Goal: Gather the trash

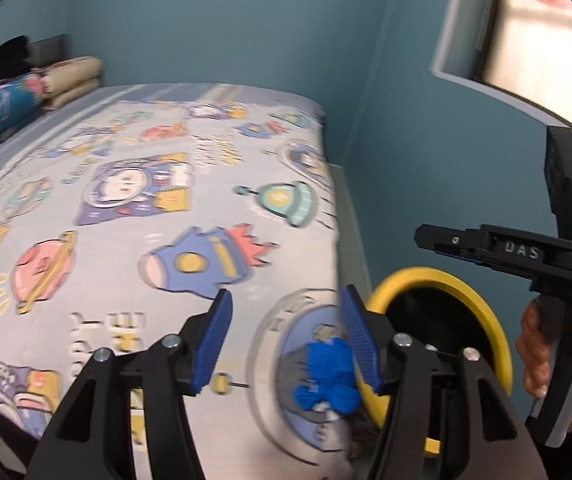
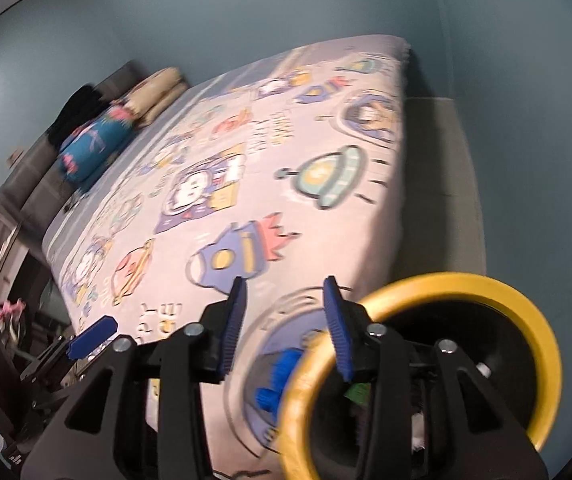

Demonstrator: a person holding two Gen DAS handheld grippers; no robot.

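A crumpled blue wad [image 1: 326,376] lies on the bed [image 1: 133,208] near its corner, at five o'clock, beside the yellow-rimmed bin [image 1: 482,300]. Both the left hand-held gripper [image 1: 286,336] and right hand-held gripper [image 2: 283,324] are spread, empty. The wad looks light, soft, crushable; pinch its bunched middle.

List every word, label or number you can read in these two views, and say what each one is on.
"DAS": raised letters on the black body of the right gripper, seen from the left wrist view.
Large block letters printed on the bedsheet near the left gripper: sideways and motion-blurred, not reliably readable.
Smaller lettering among the sheet's cartoon prints: too blurred to read in either view.
Yellow-rimmed bin: no text visible.
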